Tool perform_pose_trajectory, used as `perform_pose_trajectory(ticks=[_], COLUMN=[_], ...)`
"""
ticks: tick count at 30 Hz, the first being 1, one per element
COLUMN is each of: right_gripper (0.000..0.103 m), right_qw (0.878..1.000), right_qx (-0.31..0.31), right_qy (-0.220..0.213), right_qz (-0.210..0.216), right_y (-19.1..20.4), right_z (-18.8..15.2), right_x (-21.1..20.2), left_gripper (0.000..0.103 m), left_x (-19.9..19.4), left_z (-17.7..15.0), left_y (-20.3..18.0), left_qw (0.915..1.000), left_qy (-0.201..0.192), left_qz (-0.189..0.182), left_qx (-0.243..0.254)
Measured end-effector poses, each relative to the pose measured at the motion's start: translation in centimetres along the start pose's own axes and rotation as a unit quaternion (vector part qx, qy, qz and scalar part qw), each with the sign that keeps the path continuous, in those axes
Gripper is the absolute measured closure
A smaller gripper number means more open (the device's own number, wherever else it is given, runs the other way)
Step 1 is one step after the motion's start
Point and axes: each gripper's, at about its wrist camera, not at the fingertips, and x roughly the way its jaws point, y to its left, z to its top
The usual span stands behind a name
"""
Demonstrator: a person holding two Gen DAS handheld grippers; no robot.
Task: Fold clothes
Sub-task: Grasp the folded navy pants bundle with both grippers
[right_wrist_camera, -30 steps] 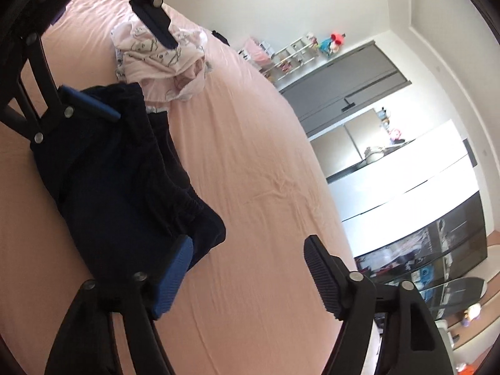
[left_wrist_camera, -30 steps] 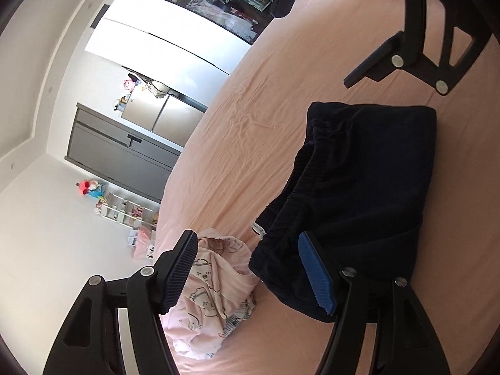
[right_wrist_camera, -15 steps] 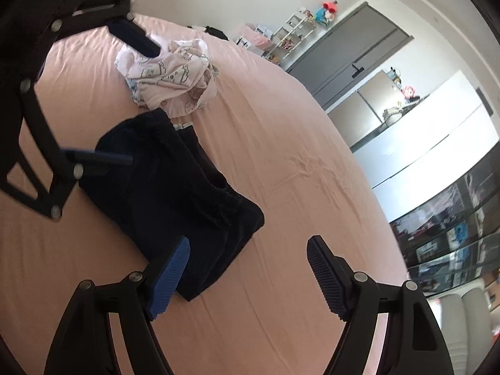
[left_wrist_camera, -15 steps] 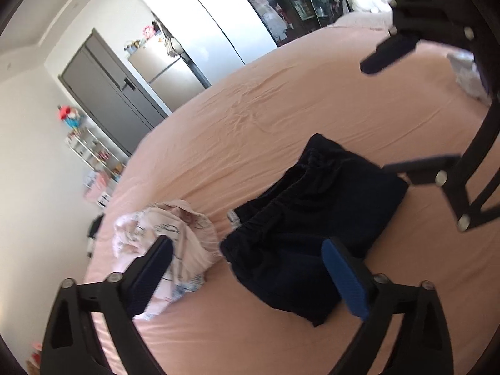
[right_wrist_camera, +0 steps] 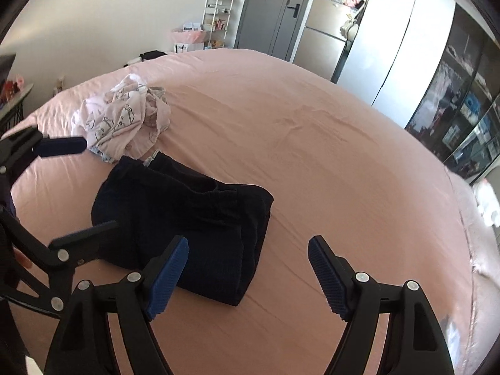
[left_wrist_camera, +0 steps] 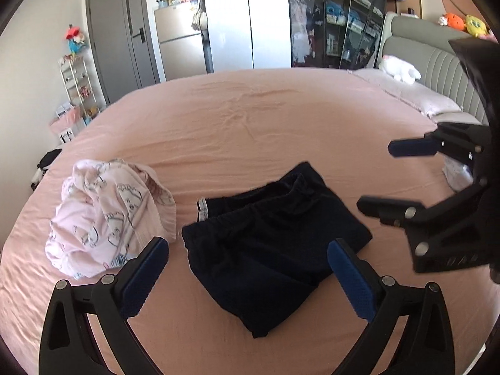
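A wide bed [left_wrist_camera: 250,131] under a pink sheet fills the room, with a grey padded headboard [left_wrist_camera: 437,56] and pink pillows [left_wrist_camera: 415,97] at its right end. Past its far edge stand a grey door [left_wrist_camera: 125,43], a silver fridge [left_wrist_camera: 181,53], a bright white wardrobe [left_wrist_camera: 243,18] and dark glass-fronted shelves [left_wrist_camera: 328,25], with a white wire rack [left_wrist_camera: 78,84] against the pale wall [right_wrist_camera: 125,9] on the left. Daylight glares off the wardrobe, and plush toys [left_wrist_camera: 462,22] sit above the headboard.
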Motion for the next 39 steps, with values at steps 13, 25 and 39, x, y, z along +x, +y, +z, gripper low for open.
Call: perform_pose_trajectory(ticks=[13, 25, 39], right_gripper=[0.024, 0.024, 0.004], right_qw=[0.973, 0.904, 0.853], right_qx=[0.163, 0.322, 0.357], right_qy=[0.061, 0.121, 0.096], right_qz=[0.150, 0.255, 0.369], right_y=[-4.5, -8.8, -7.1], right_z=[-1.7, -5.2, -4.8], right_x=[2.5, 8.7, 11.0], left_gripper=[0.000, 0.000, 0.000], left_x=[-0.1, 4.1, 5.9], left_z=[-1.0, -3.6, -4.3], left_y=[6.8, 8.2, 8.1], left_qw=[0.9702, 0.9098, 0.8938], left_qy=[0.016, 0.079, 0.099], left_qz=[-0.144, -0.253, -0.265], left_qx=[-0.195, -0.319, -0.348])
